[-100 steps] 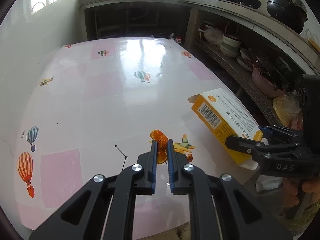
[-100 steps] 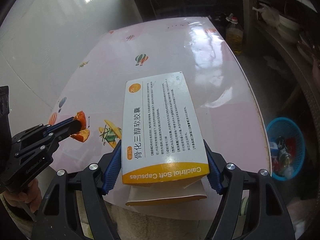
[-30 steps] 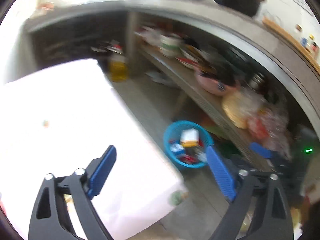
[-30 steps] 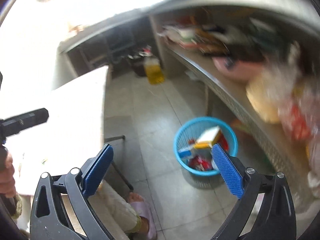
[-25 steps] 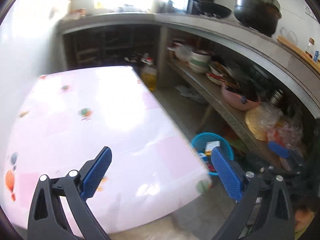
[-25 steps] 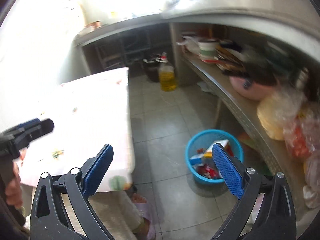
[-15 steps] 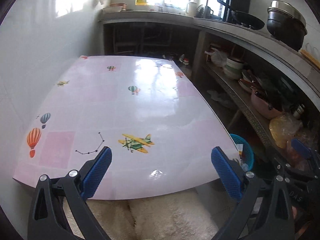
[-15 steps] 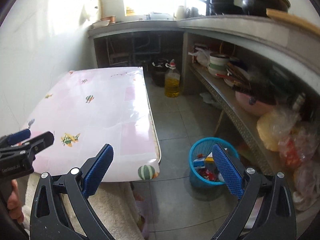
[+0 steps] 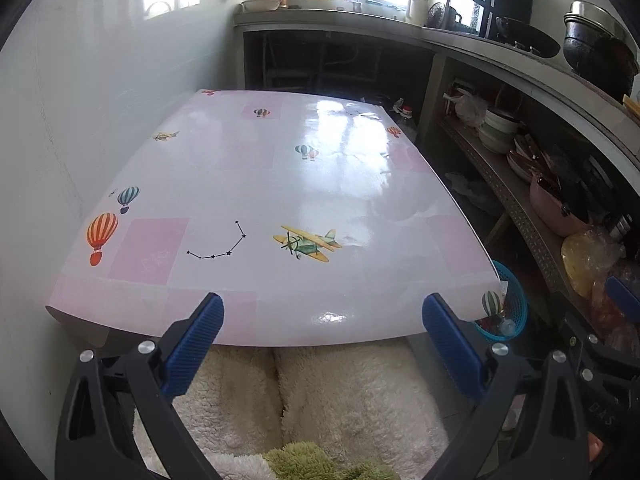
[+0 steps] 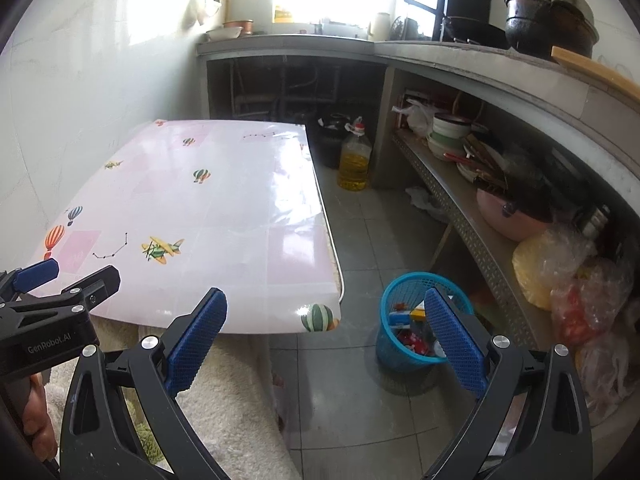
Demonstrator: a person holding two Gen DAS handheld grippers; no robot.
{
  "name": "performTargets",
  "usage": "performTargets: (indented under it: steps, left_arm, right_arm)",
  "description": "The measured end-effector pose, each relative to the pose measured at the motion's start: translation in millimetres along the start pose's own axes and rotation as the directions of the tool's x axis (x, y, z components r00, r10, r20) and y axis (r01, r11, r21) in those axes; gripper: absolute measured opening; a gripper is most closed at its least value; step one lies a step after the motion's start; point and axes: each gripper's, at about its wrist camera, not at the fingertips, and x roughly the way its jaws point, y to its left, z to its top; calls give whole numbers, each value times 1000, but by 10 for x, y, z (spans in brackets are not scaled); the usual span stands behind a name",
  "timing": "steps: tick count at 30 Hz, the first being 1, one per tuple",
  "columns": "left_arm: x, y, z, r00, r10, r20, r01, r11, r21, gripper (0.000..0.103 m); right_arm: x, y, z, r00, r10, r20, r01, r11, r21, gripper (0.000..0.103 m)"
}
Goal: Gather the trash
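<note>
The left claw (image 9: 322, 332) hangs just short of the near edge of the pink counter (image 9: 280, 184), its blue-padded jaws spread wide with nothing between them. The right claw (image 10: 326, 332) is likewise spread wide and empty, held beside the counter's near right corner and out over the tiled floor (image 10: 360, 240). In the right wrist view the left claw shows at the lower left, a hand (image 10: 36, 420) gripping its handle.

The counter's glossy top carries only its printed pattern: a yellow-and-green biplane (image 9: 306, 242), striped hot-air balloons (image 9: 102, 232) and a dotted constellation line (image 9: 218, 246). Its left side runs close along the white wall.

The trash sits in a blue mesh basket (image 10: 400, 292) on the floor, just off the counter's near right corner. Inside are a box with yellow and white faces (image 10: 416, 314), something red (image 10: 412, 340) and other small scraps that are too small to name. In the left wrist view only a sliver of the basket's rim peeks past the counter's corner.

A bottle of yellow oil (image 10: 354, 160) stands on the floor farther back. A low shelf (image 10: 460, 216) along the right wall holds stacked bowls (image 10: 450, 130), a pink basin (image 10: 508, 216) and plastic bags (image 10: 560, 264). Below the claws lies a cream fleecy fabric (image 9: 320, 392)
</note>
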Motion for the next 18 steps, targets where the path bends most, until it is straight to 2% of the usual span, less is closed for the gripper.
performTargets:
  steps: [8, 18]
  left_arm:
    - [104, -112, -60, 996, -21, -85, 24, 999, 44, 97]
    - [120, -165, -61, 996, 11, -86, -5, 998, 63, 97]
  right_arm:
    - [-9, -91, -107, 998, -40, -41, 40, 999, 2, 95]
    - [19, -276, -143, 997, -39, -61, 43, 997, 59, 95]
